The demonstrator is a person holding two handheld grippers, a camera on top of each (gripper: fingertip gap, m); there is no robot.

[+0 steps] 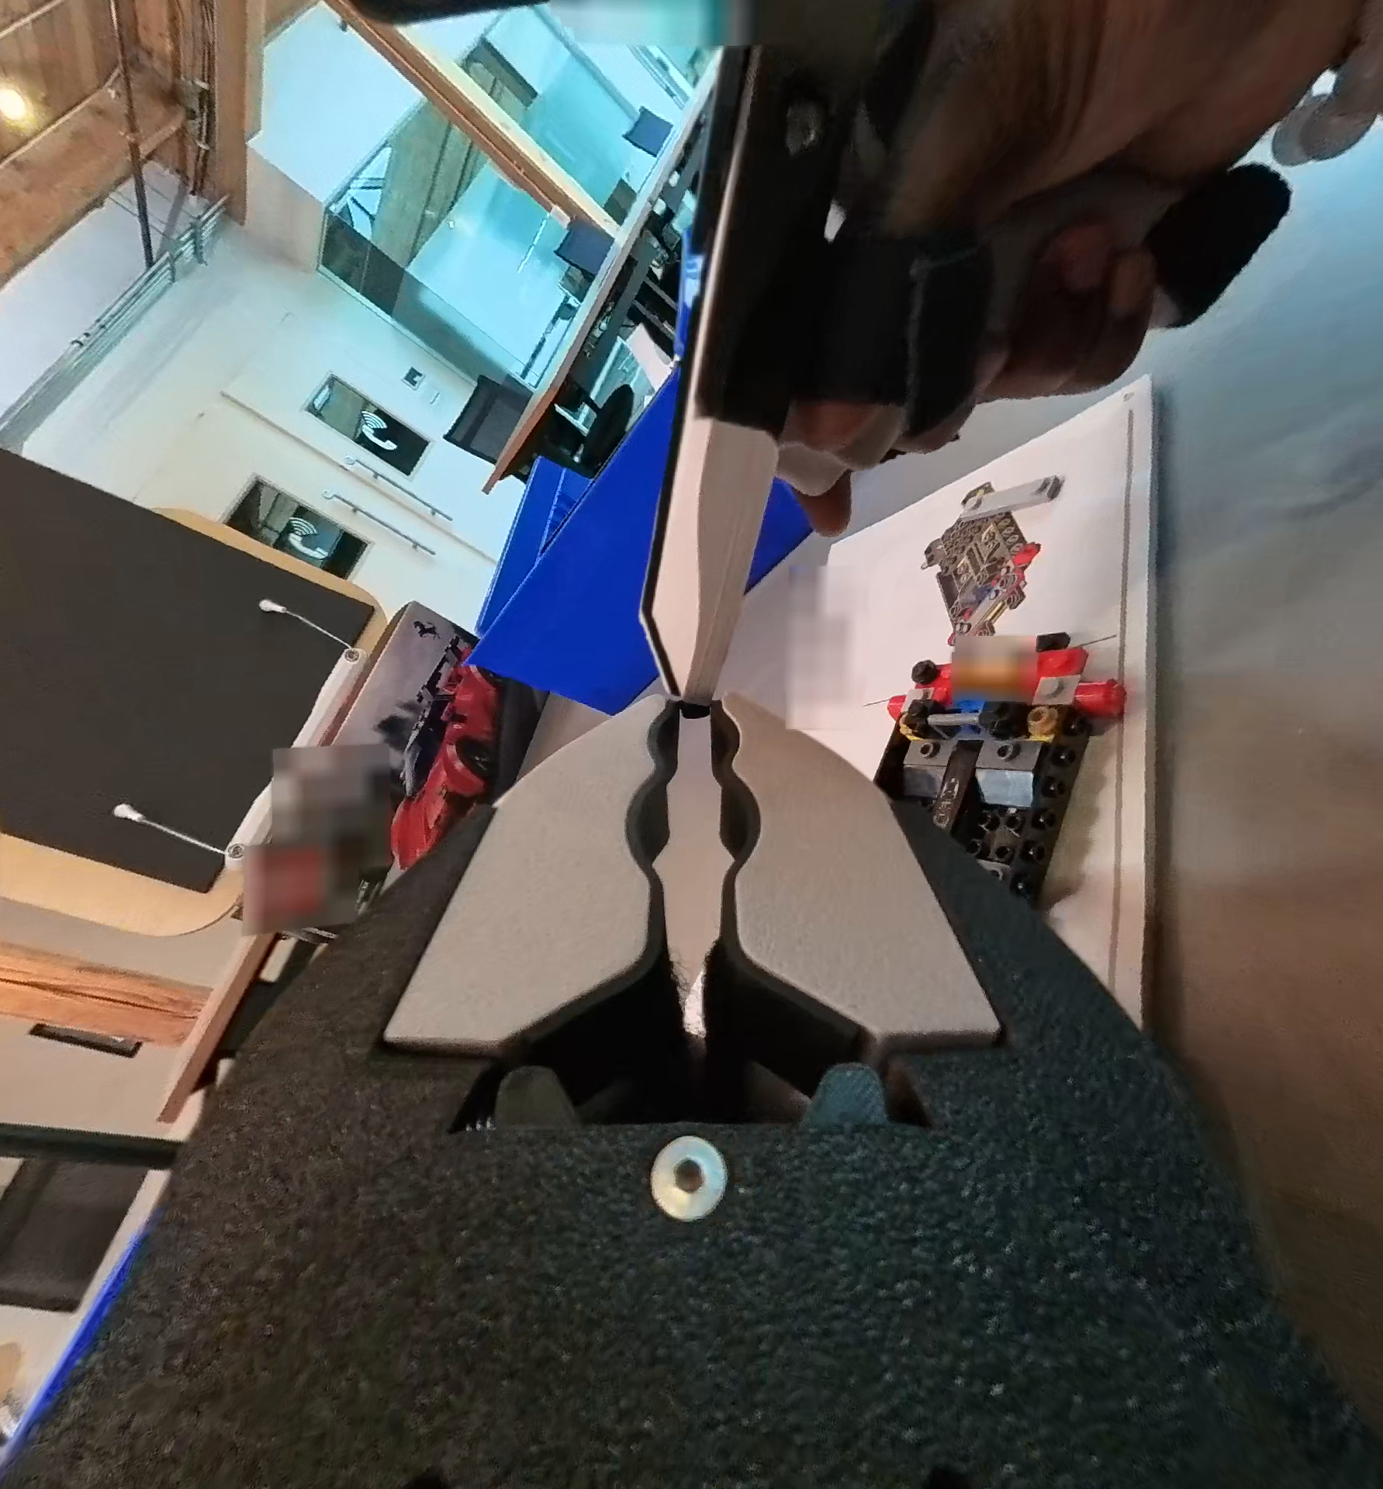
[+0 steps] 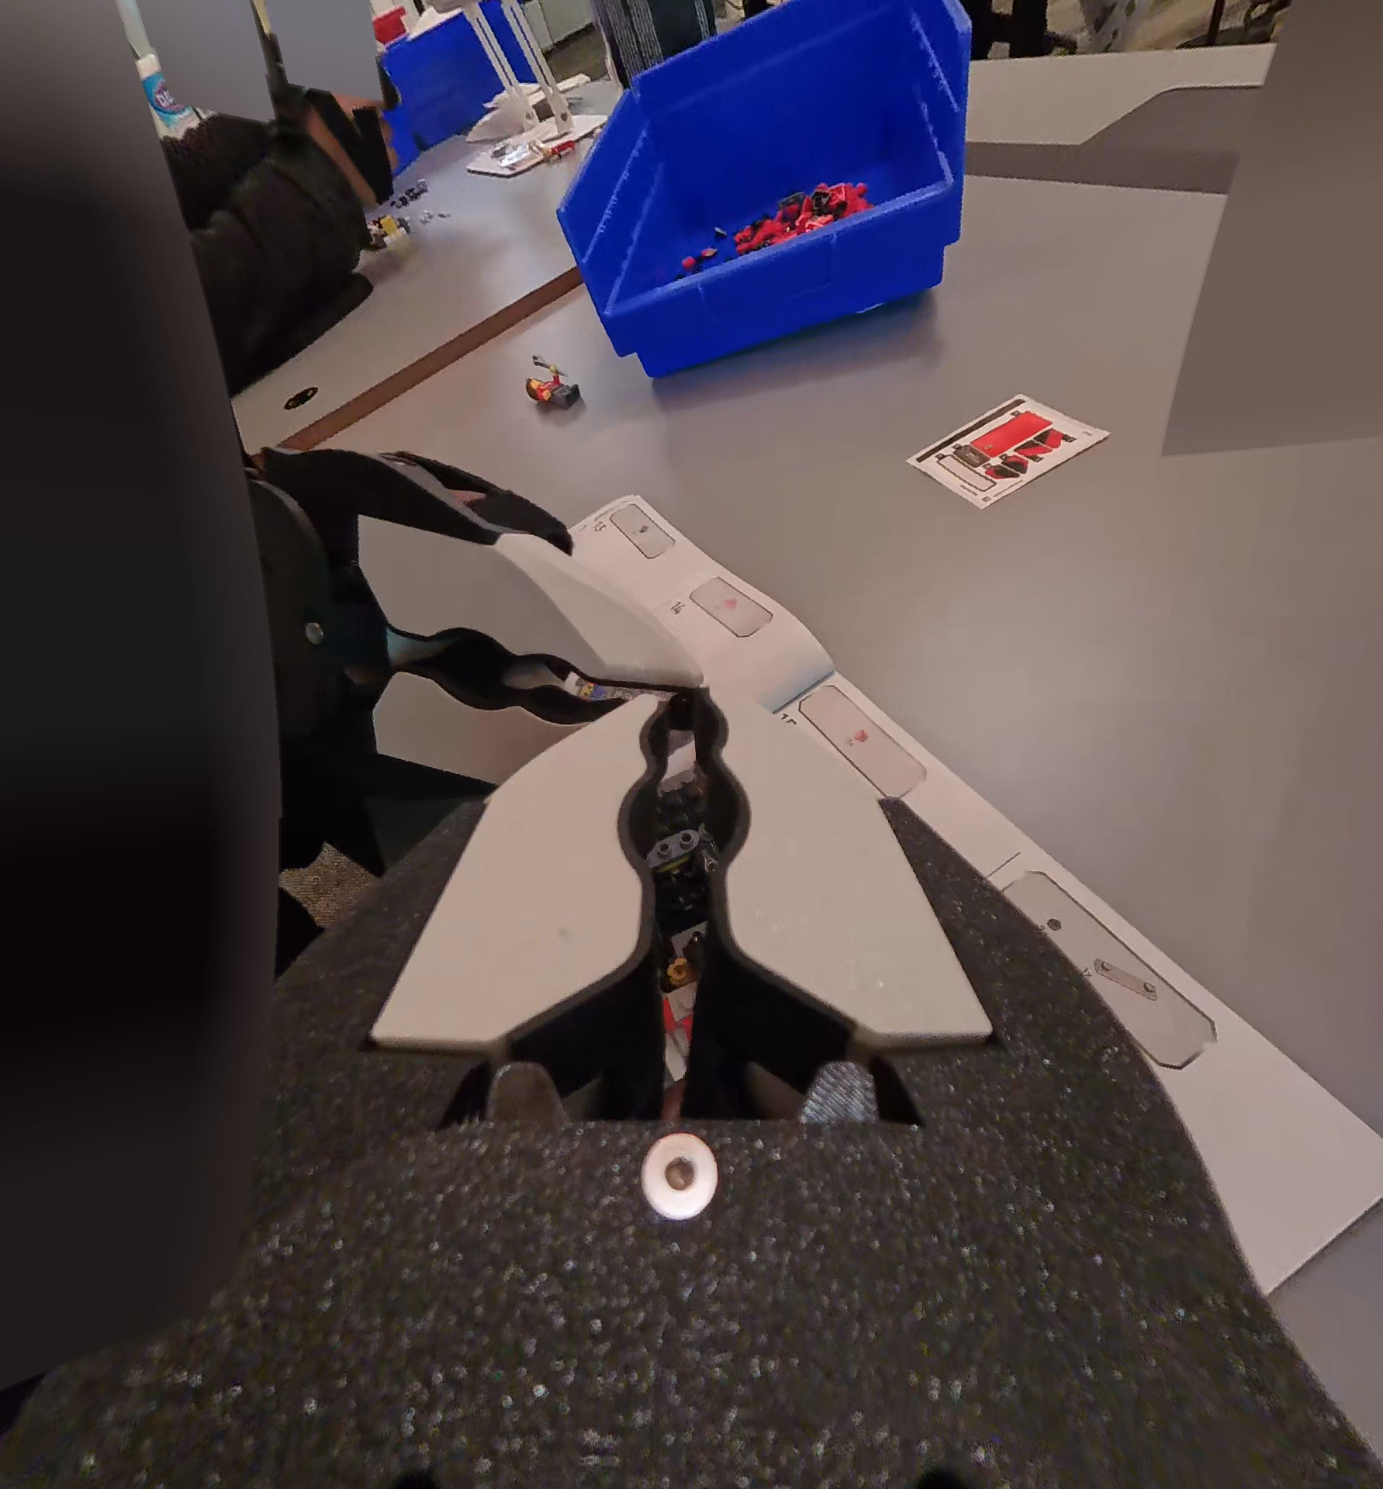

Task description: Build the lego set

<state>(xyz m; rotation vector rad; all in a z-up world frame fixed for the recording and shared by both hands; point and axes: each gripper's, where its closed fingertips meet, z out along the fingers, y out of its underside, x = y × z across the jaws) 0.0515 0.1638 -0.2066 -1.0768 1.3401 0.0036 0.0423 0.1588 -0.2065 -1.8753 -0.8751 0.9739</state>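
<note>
Both pairs of jaws are drawn nearly together and meet tip to tip over one tiny black piece [image 1: 692, 711]: the left gripper [image 1: 692, 717] has its pale fingers closed to a slit with the small dark part pinched at the very tips, and the right gripper [image 2: 684, 713] stands the same way, narrowed to a thin gap, its tips against the same dark speck; which of the two truly bears the piece I cannot tell. In the left wrist view the right gripper's finger comes down from the far side, point against point, so the piece sits on the line joining the two tools and neither is nearer than the other. It is too small to make out a long axis. The partly built model [image 1: 994, 773], black base with red parts on top, lies on the open instruction booklet [image 1: 1075, 499] to the right of the left gripper's tips and close by; through the slit of the right gripper it shows directly beneath. Judged from that, the coming move is a short carry down onto the model. The table [image 2: 1075, 644] is flat grey laminate, bare around the booklet. Farther off sit a blue bin [image 2: 768, 306] holding loose red and black bricks, a sticker sheet [image 2: 1006, 451] to the right, and a small stray assembly [image 2: 552, 387] near the bin.
</note>
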